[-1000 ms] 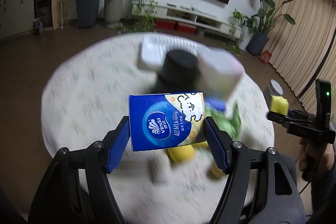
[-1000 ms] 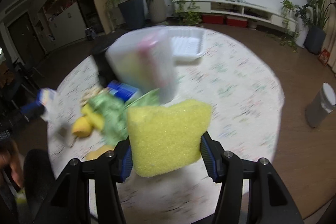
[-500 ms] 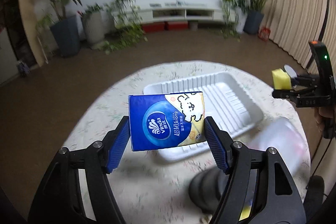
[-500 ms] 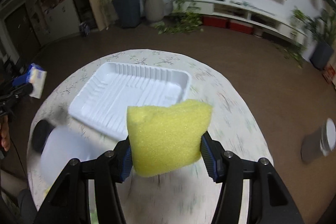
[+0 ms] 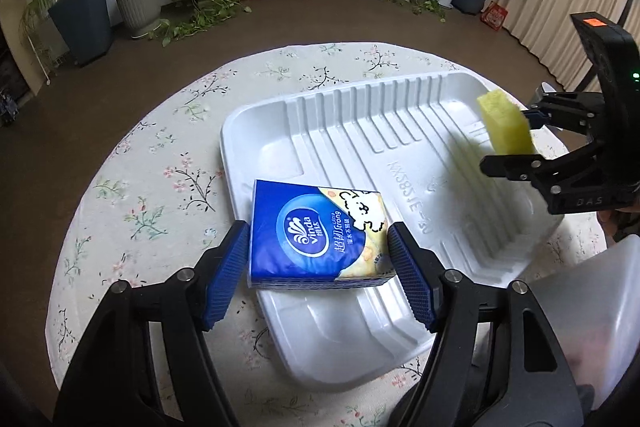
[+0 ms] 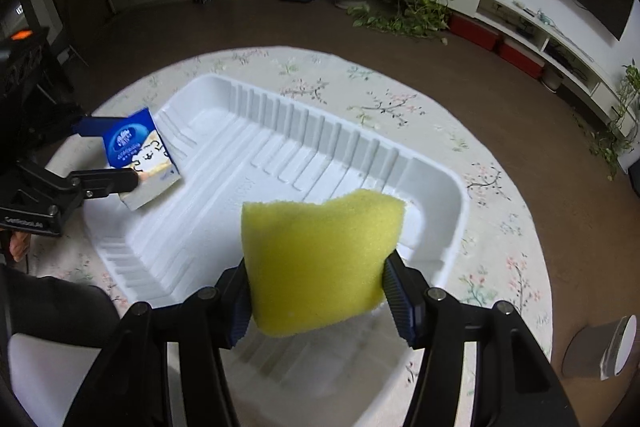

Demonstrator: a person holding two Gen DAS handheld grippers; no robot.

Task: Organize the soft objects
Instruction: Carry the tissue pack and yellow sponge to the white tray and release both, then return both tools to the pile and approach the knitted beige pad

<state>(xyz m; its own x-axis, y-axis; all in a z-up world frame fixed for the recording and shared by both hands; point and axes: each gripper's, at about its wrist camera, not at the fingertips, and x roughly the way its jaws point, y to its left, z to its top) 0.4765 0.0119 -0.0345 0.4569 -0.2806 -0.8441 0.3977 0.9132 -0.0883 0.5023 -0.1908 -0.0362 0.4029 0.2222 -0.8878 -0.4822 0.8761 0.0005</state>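
Observation:
A white ribbed plastic tray (image 5: 360, 131) lies on the round flowered table; it also shows in the right wrist view (image 6: 312, 147). My left gripper (image 5: 318, 263) is shut on a blue Vinda tissue pack (image 5: 316, 231) and holds it over the tray's near left corner; the pack also shows in the right wrist view (image 6: 138, 157). My right gripper (image 6: 316, 291) is shut on a yellow sponge (image 6: 320, 259) and holds it above the tray's right end; the sponge also shows in the left wrist view (image 5: 506, 121).
A translucent white container (image 5: 592, 315) stands at the near right of the table. The flowered tablecloth (image 5: 152, 187) surrounds the tray. A grey bin (image 6: 600, 351) stands on the floor to the right. Potted plants and a TV shelf line the far wall.
Both grippers have swung from the clutter of objects to over the white tray and come lower and closer to it, each still holding its object.

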